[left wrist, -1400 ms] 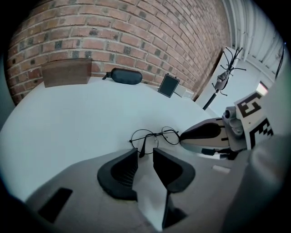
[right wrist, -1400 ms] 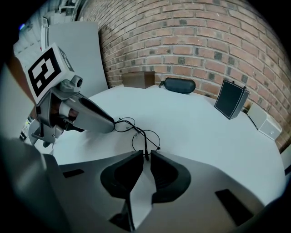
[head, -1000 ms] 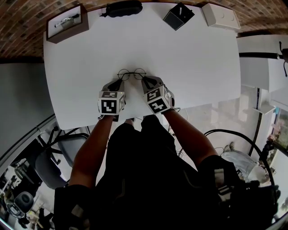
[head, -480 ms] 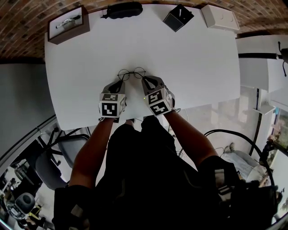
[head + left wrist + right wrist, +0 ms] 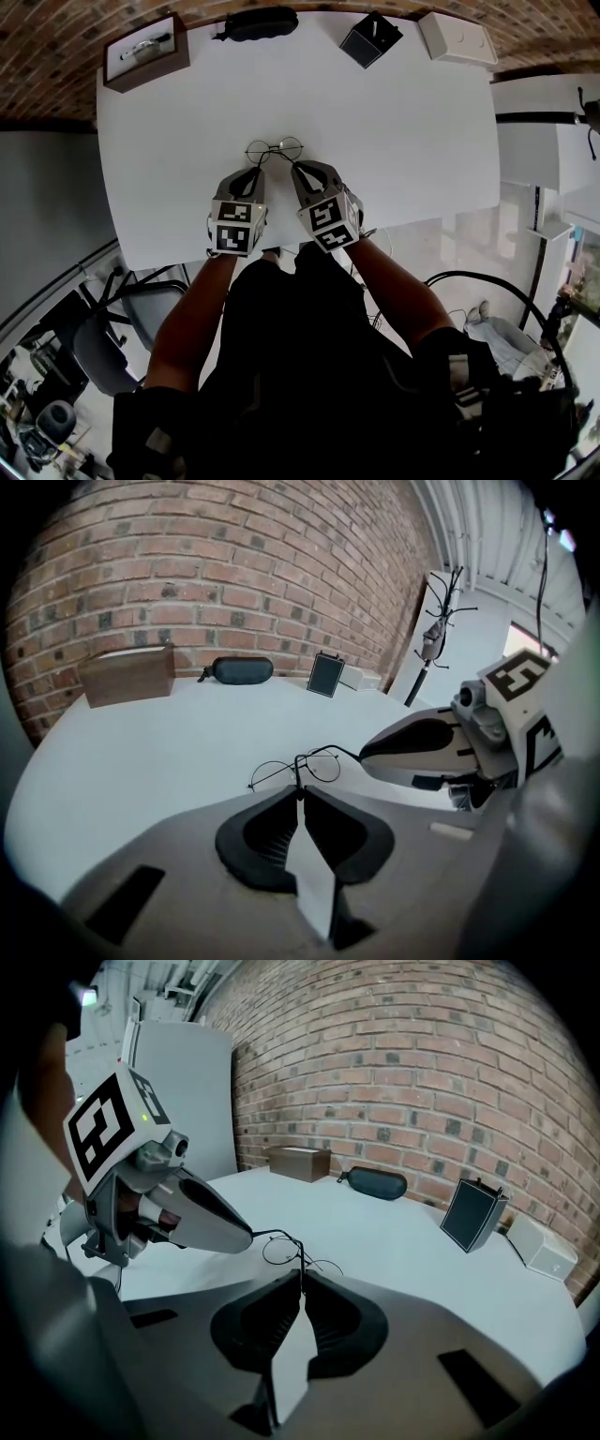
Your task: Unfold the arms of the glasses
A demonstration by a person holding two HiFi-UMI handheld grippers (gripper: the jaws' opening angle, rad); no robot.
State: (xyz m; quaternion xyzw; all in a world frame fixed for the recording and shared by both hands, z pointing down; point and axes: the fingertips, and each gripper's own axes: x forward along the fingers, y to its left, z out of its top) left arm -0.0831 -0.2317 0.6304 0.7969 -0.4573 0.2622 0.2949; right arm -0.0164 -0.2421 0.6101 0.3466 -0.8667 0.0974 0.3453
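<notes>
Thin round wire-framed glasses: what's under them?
Only the white tabletop shows beneath the glasses. Their arm tips are covered, pinched in the left gripper and right gripper.

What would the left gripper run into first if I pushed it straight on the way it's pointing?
The glasses: the left gripper is shut on one arm's tip, with the rest of the frame right ahead. Beyond them it would likely meet the white table, short of the black case.

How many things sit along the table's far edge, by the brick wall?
4. Left to right in the head view: brown box at the corner, black case, black box, white box at the other corner. None seems hidden.
</notes>
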